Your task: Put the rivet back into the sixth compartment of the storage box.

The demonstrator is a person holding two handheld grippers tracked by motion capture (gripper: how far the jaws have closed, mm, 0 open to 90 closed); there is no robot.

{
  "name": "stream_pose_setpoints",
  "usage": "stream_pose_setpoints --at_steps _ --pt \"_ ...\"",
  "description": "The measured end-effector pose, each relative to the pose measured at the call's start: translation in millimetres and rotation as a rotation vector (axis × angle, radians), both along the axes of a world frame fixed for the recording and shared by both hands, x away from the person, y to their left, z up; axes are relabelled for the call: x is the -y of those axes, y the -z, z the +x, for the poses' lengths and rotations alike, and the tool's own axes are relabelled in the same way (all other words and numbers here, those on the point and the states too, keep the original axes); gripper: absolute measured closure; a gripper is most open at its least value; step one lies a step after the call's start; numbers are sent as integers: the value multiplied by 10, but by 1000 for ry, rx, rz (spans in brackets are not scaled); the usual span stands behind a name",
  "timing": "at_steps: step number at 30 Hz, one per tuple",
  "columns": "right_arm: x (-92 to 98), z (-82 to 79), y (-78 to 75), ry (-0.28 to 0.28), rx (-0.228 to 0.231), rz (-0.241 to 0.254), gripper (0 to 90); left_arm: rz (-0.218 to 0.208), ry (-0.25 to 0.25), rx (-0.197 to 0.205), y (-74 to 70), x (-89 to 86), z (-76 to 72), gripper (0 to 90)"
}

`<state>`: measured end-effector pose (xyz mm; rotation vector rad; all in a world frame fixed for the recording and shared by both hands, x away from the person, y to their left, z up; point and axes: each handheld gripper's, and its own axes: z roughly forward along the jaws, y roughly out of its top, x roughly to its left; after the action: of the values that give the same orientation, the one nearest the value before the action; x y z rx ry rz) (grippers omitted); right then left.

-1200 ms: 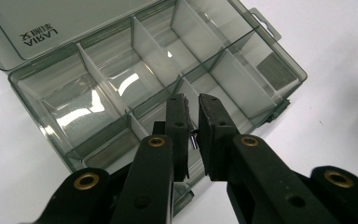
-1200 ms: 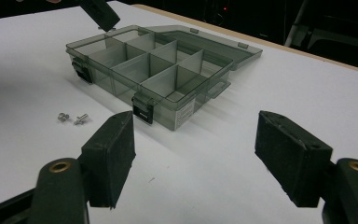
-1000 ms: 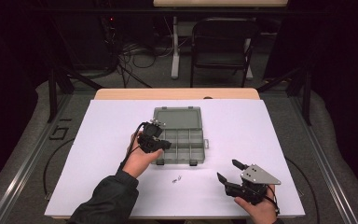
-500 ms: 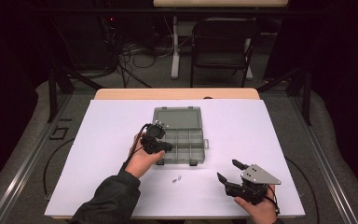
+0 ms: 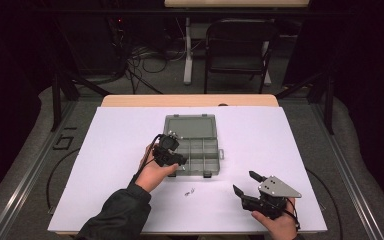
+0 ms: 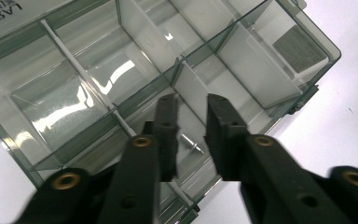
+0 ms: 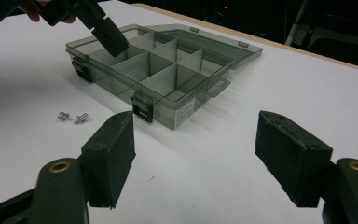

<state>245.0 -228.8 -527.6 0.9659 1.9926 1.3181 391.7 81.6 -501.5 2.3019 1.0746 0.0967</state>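
Left gripper (image 6: 186,116): jaws slightly apart over a near compartment of the clear organiser box (image 5: 198,134); they had just been opening, and a small screw (image 6: 190,143) lay loose between them on the compartment floor.
Left gripper view: showed that screw, too small to tell from above.
Right gripper (image 7: 193,158): jaws wide apart, nothing between them, near the table's front edge.
Right gripper view: two more screws (image 7: 72,116) on the white table (image 5: 280,135) beside the box.
Since a second before: both hands kept their places.
Room: dark, with a black chair (image 5: 237,47) beyond the table.
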Motion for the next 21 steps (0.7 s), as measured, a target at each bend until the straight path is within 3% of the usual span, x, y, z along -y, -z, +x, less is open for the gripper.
stream_pose_setpoints --at_steps 3,4,8,11,14,21 --pt "1 -2 -1 2 1 -2 281 -32 5 43 -58 -21 -42 561" --pt "1 -2 -1 2 1 -2 281 -38 4 59 -76 -27 -59 561" --pt "-1 -3 -1 1 -2 -2 281 -27 -2 106 -136 -76 -107 468" --pt "-3 -5 -1 3 -4 -3 281 -39 -15 93 -163 -112 -136 444" --pt "-2 -4 0 3 -3 -3 281 -51 3 77 -185 -152 -160 444" --pt "1 -3 -1 4 -1 -3 281 -20 15 85 -230 -204 -328 419"
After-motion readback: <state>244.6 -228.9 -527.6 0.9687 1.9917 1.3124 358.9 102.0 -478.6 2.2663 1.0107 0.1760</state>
